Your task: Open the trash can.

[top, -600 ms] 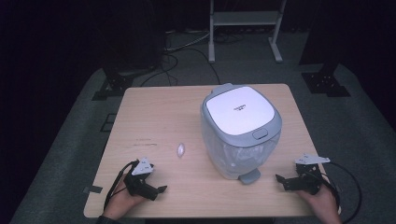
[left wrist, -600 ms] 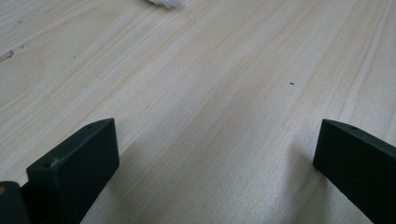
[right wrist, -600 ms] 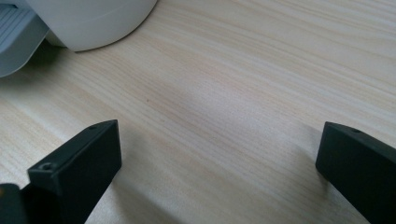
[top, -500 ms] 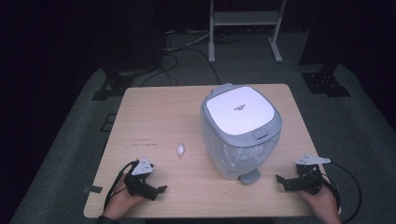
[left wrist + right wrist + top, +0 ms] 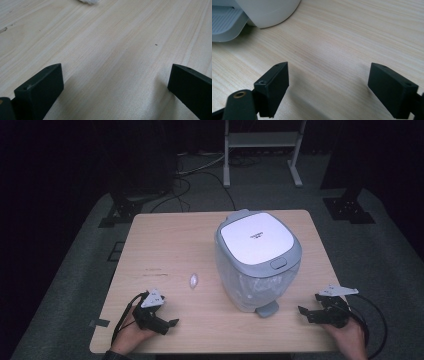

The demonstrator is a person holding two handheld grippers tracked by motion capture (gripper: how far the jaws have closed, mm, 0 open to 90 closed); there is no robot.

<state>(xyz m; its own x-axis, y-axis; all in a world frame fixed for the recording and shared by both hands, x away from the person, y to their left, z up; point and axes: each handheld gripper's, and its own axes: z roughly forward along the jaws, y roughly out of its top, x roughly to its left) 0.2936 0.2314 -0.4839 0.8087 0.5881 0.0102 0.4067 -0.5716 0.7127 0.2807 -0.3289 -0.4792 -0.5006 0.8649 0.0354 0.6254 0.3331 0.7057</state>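
On the table point(image 5: 165, 245), high view: one pedal bin point(image 5: 257, 262) far right of centre, one white scrap point(image 5: 193, 280) left of it; left gripper point(image 5: 167, 325) and right gripper point(image 5: 305, 312) rest at the near corners, both released. Left gripper view: scrap point(image 5: 89, 1) far ahead, jaws wide apart. Right gripper view: bin point(image 5: 262, 12) at far left, jaws apart

On the table point(image 5: 165, 245), the pedal bin point(image 5: 257, 260) stands right of centre, toward three o'clock, its foot pedal point(image 5: 267, 309) at the bin's six o'clock, facing the near edge. A small wad point(image 5: 193, 280) lies on the tabletop at the bin's nine o'clock, near it but apart. The left gripper point(image 5: 170, 324) rests at the table's seven o'clock, near the front edge, with the wad at its one o'clock. The right gripper point(image 5: 303, 312) sits at the table's five o'clock, the pedal at its nine o'clock. Behind the table, at twelve o'clock, a stand point(image 5: 262, 140) is on the floor.
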